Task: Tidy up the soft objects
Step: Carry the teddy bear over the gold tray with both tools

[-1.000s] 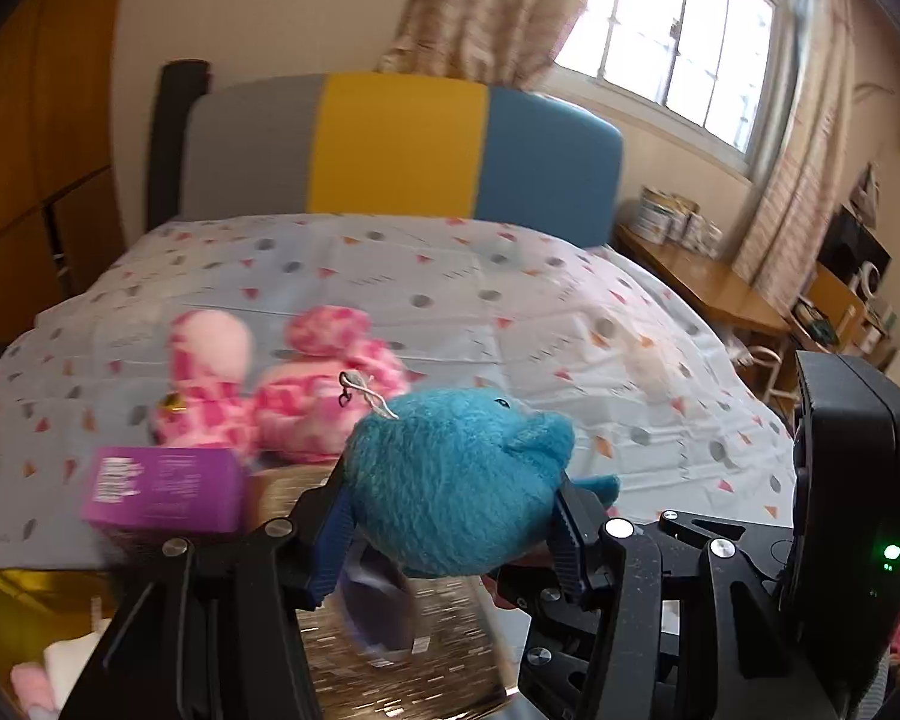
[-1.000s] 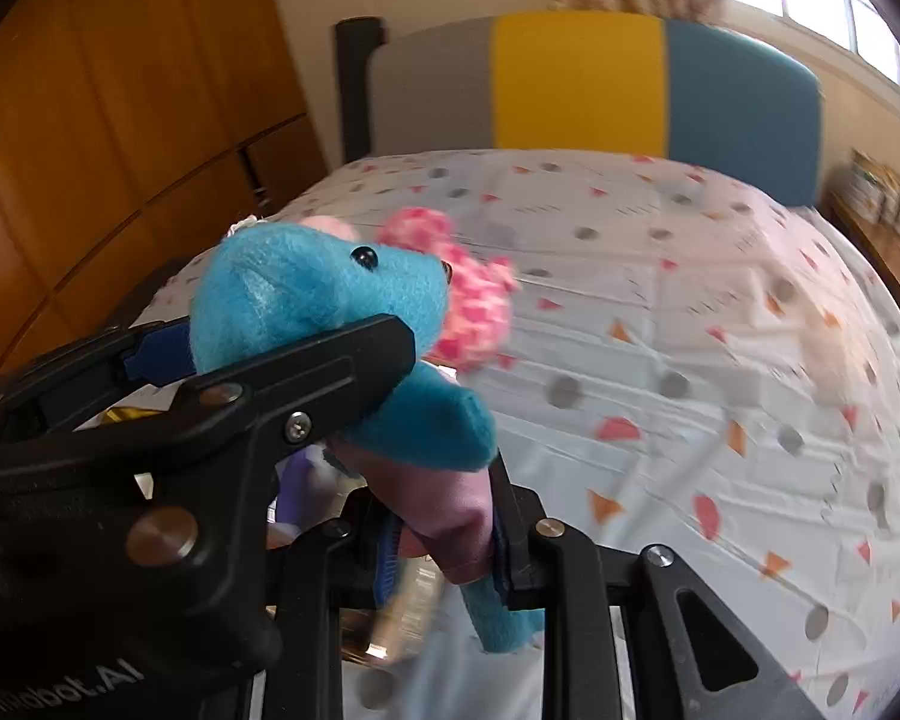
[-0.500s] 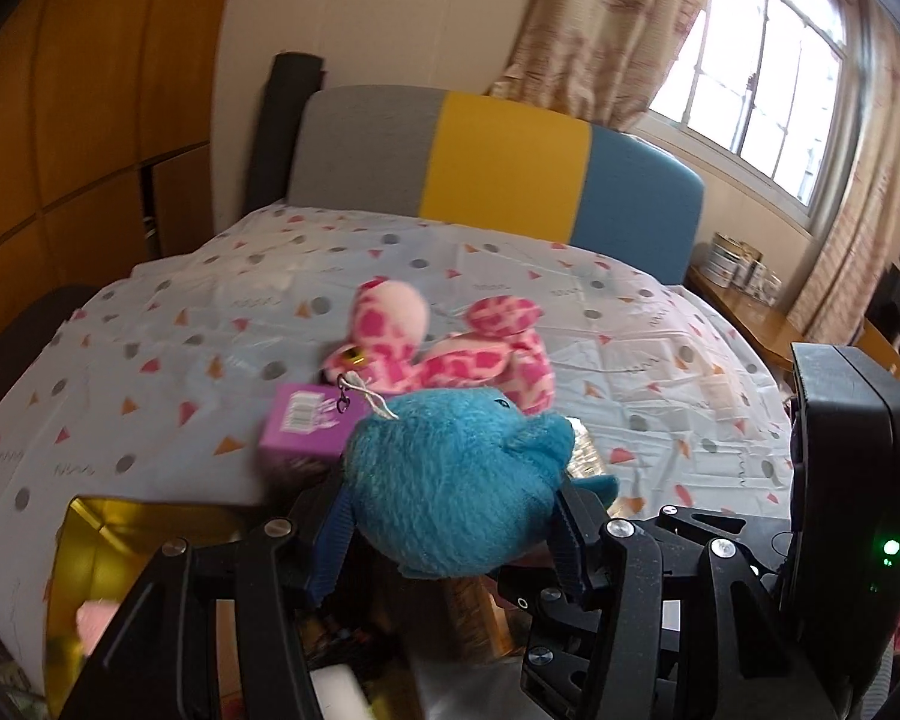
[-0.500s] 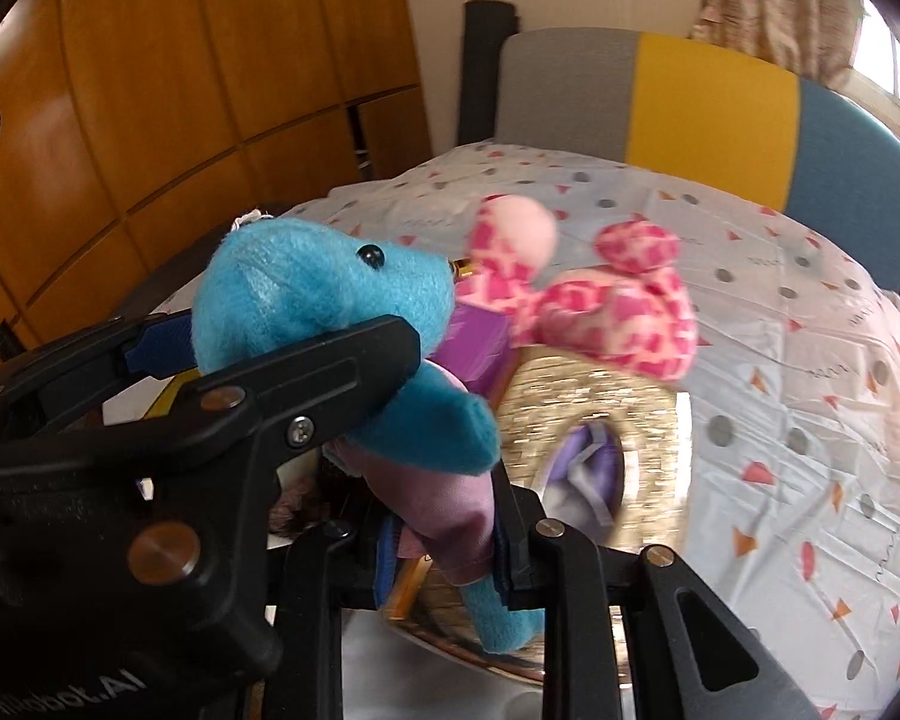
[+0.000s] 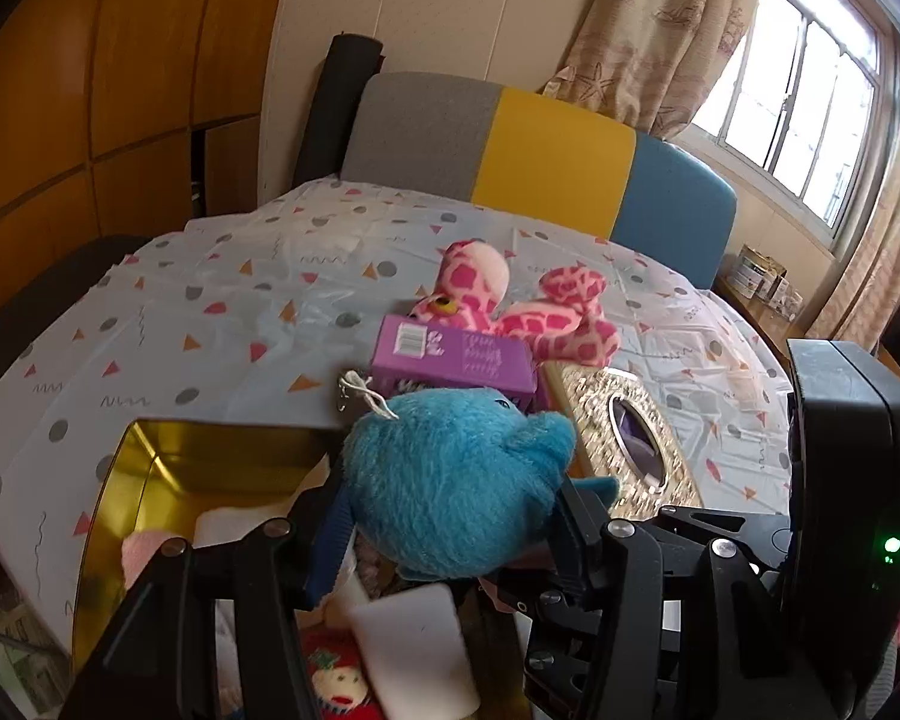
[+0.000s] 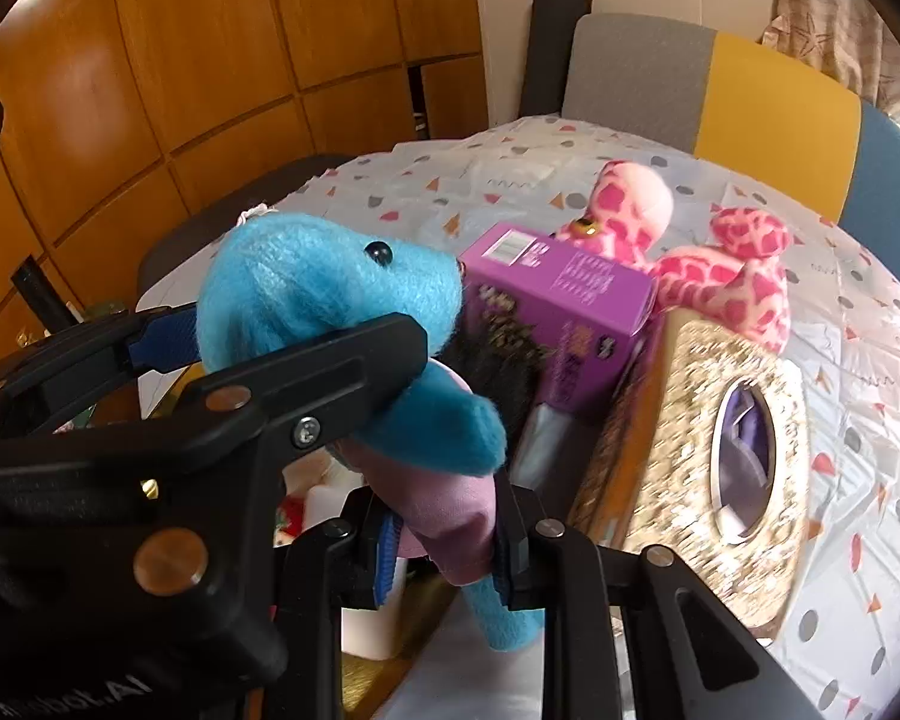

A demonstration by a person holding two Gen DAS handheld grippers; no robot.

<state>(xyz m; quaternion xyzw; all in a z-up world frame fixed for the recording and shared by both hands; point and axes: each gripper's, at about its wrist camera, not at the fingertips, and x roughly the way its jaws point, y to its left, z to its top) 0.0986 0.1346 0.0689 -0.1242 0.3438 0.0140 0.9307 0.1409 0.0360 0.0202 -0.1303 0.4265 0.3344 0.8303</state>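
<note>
A blue plush toy [image 5: 456, 480] is held in the air by both grippers. My left gripper [image 5: 450, 516] is shut on its round head, one finger on each side. In the right wrist view my right gripper [image 6: 447, 546] is shut on the toy's [image 6: 324, 294] pink belly and lower body, and the left gripper's fingers [image 6: 354, 354] clamp the head above. Below the toy, an open gold box [image 5: 150, 468] sits at the near left of the bed with soft items inside. A pink spotted plush [image 5: 510, 306] lies farther back on the bed.
A purple carton [image 5: 456, 354] and a gold glitter tissue box [image 5: 624, 444] lie on the patterned bedsheet between the toy and the pink plush [image 6: 690, 252]. Inside the gold box lie a white block [image 5: 414, 648] and a red fabric piece [image 5: 336, 678]. Wooden wardrobe panels stand on the left.
Both grippers have carried the blue plush sideways and slightly down, to above the gold box. The purple carton, tissue box and pink plush have slid rightward in view. The grips are unchanged.
</note>
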